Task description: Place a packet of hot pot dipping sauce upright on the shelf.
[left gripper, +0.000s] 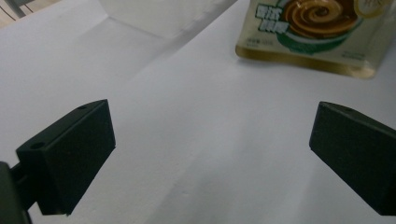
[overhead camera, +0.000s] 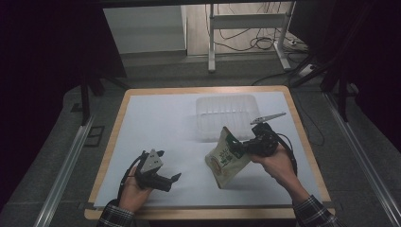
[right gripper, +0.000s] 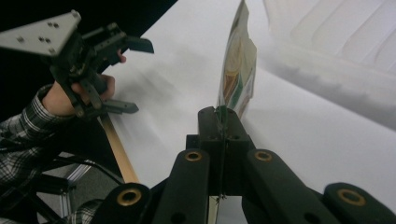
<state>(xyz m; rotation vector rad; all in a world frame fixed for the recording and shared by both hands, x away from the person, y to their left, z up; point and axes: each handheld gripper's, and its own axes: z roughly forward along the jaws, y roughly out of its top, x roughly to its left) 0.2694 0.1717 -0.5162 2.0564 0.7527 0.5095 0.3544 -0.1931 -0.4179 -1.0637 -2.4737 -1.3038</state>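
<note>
A cream and green snack pouch (overhead camera: pixel 226 160) hangs tilted above the white table cover, its lower corner close to the surface. My right gripper (overhead camera: pixel 240 147) is shut on the pouch's upper edge; in the right gripper view the two jaws press together on the thin pouch (right gripper: pixel 239 65), seen edge-on. My left gripper (overhead camera: pixel 166 166) rests low at the front left, open, with nothing between its jaws. The left gripper view has both pads (left gripper: pixel 74 154) wide apart over bare white cover, the pouch's (left gripper: pixel 308 32) bottom hanging farther off.
A clear plastic tray (overhead camera: pixel 228 115) stands at the back of the table, just behind the pouch. The table's wooden rim (overhead camera: pixel 111 137) frames the white cover. Dark floor, metal rails and a desk frame with cables lie beyond.
</note>
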